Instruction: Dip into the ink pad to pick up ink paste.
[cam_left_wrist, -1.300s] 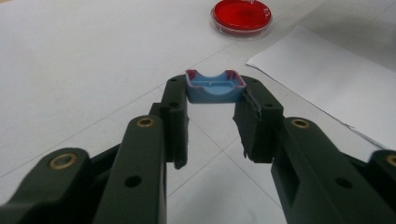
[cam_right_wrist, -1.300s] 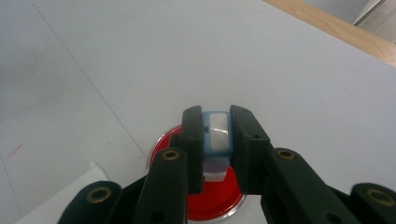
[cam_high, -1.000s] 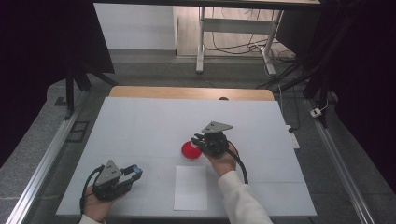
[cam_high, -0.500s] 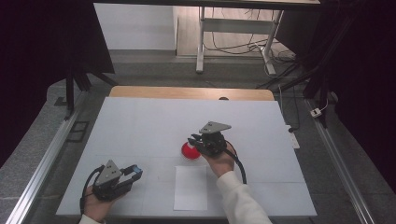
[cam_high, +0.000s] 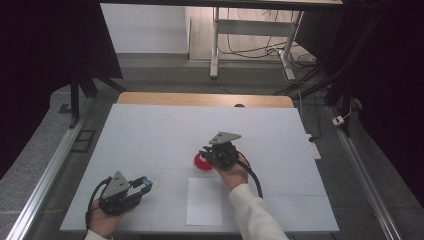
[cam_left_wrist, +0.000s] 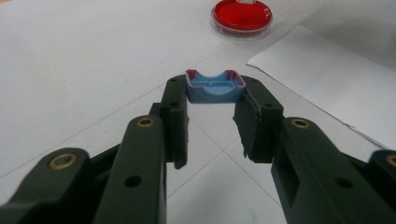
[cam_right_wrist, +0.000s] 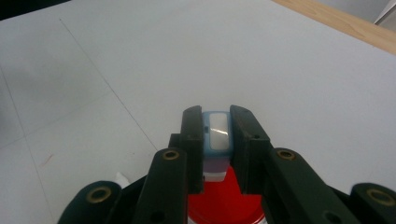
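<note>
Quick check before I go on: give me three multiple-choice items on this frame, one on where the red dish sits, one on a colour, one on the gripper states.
1. Where is the red dish relative to the white paper sheet?
A. Just beyond its far edge
B. On top of it
C. At the table's near left corner

2. What colour is the small tray-like piece in the left gripper?
A. Green
B. Blue
C. Yellow

3. How is the right gripper?
A. Wide open
B. Shut on nothing
C. Shut on a small pale blue piece

Answers: 1 A, the high view shows the dish just past the sheet's far edge. 2 B, the left gripper view shows a blue piece with reddish edges between the jaws. 3 C, the right gripper view shows the jaws pressed on the piece, above the dish.
</note>
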